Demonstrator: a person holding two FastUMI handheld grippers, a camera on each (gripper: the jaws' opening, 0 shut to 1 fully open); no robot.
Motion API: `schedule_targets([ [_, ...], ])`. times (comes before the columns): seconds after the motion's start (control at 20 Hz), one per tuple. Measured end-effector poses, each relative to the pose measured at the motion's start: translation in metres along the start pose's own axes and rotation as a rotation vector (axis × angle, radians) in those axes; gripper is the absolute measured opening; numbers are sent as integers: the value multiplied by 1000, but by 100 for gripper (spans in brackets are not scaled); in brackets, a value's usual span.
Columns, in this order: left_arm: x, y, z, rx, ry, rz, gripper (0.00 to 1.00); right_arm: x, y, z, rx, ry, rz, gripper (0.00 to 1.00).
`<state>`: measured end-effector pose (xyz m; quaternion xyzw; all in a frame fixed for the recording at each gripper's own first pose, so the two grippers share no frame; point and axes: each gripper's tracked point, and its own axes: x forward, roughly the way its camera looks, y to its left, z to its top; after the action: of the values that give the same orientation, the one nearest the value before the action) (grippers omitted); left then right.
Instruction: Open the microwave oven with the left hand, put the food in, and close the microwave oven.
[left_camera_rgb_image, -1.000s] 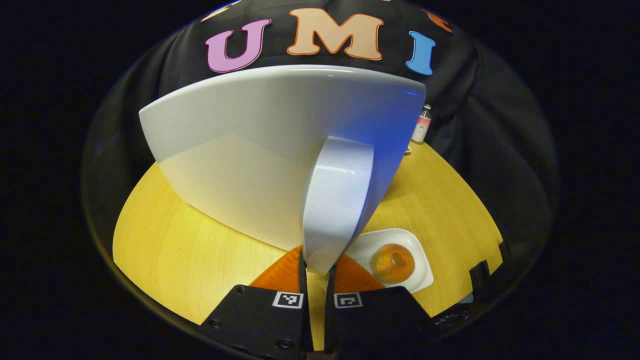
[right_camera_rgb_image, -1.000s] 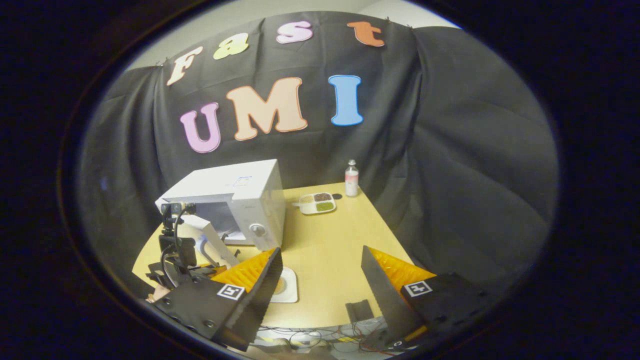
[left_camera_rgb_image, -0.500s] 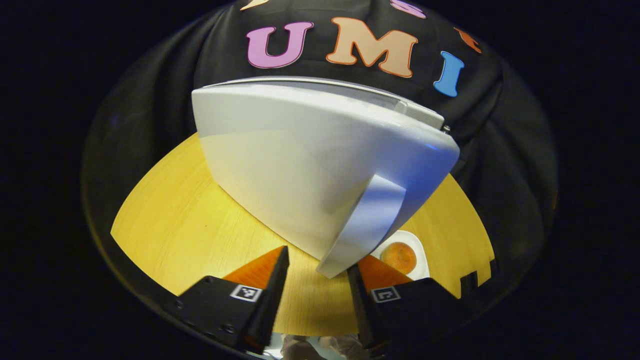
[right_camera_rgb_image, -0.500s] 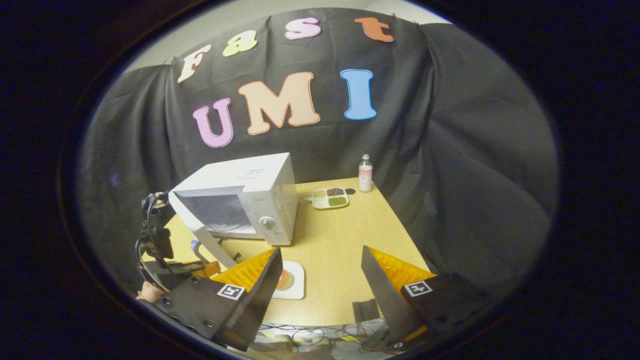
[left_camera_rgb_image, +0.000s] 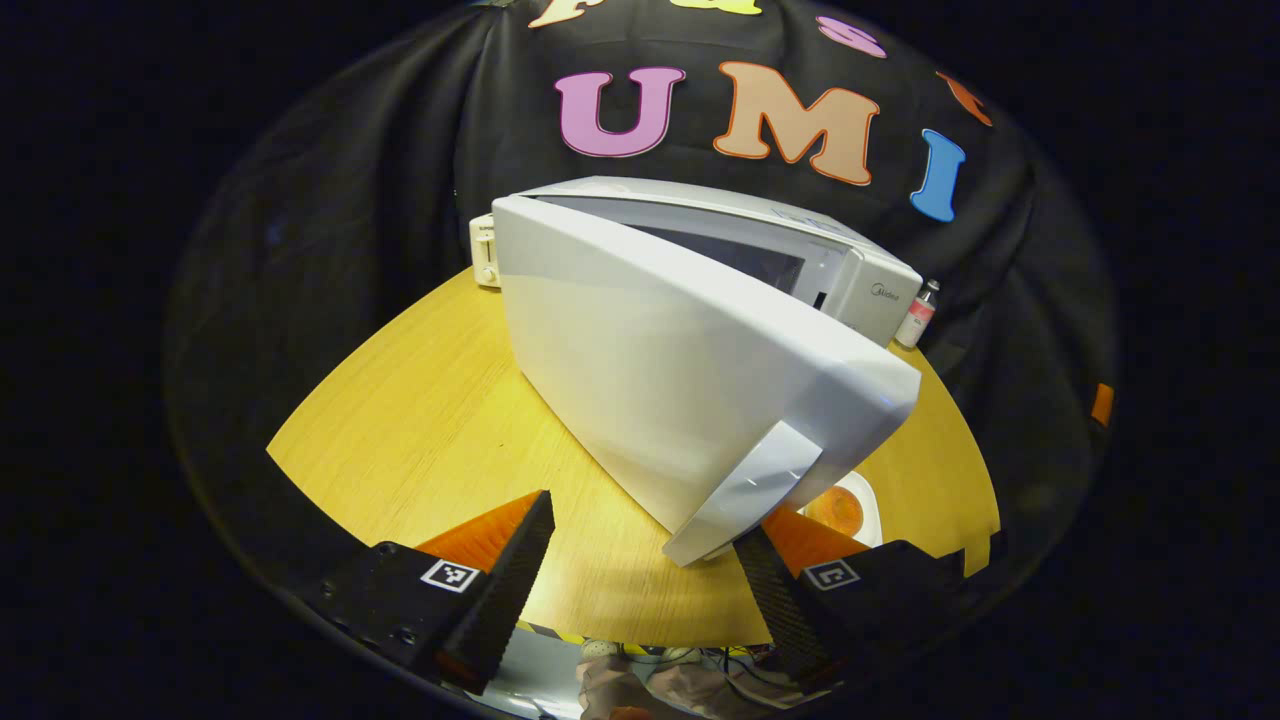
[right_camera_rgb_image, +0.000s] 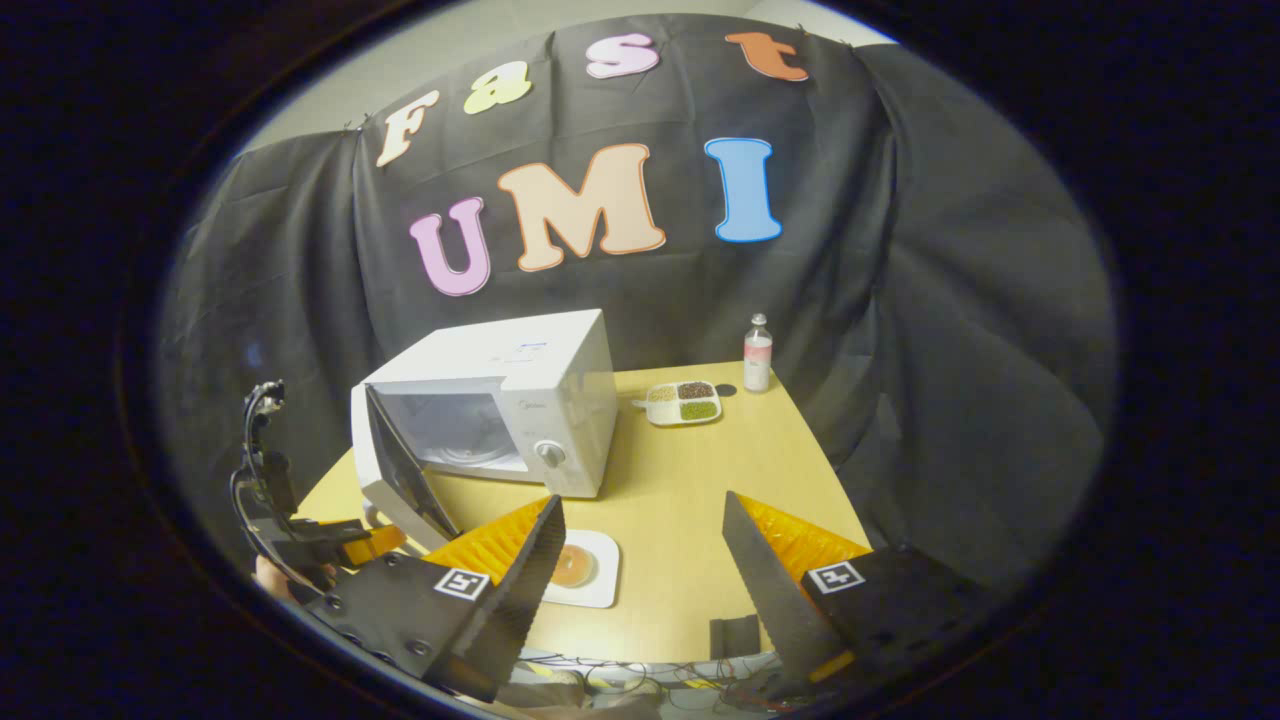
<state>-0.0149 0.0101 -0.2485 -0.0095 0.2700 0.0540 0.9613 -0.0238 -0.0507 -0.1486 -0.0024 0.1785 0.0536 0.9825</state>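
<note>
My left gripper (left_camera_rgb_image: 640, 560) stands wide apart and holds nothing; the handle (left_camera_rgb_image: 745, 495) of the microwave door (left_camera_rgb_image: 680, 370) hangs between its fingers, nearer the right one, and I cannot tell if it touches. The door is swung open toward me. Behind it the white microwave oven (right_camera_rgb_image: 530, 390) stands on the far left part of the yellow wooden table (right_camera_rgb_image: 680, 500), and its inside is open to see in the right gripper view.

My right gripper (right_camera_rgb_image: 640, 570) is also wide and empty, above the near edge of the table. The food, a round brown donut (right_camera_rgb_image: 572, 565), lies on a white square plate (right_camera_rgb_image: 598, 590) near that edge, just in front of the oven and right of the door.

Farther back on the table are a small divided dish (right_camera_rgb_image: 682, 403) with grains and a small bottle (right_camera_rgb_image: 757, 353), near the far right corner. A pale box (left_camera_rgb_image: 485, 250) stands behind the oven on the left. Black cloth closes the booth around. Cables (right_camera_rgb_image: 640, 675) lie under the near edge.
</note>
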Motion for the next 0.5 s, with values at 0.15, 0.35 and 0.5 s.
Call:
schedule_targets([
  [0.15,-18,19,-2,-25,-5,44,100,2,-3,-6,-22,19,22,92],
  [0.35,-38,45,-6,-51,-13,88,100,6,0,-13,-43,45,50,92],
  [0.5,-50,68,-9,-54,-7,112,99,8,12,-13,-37,44,62,93],
])
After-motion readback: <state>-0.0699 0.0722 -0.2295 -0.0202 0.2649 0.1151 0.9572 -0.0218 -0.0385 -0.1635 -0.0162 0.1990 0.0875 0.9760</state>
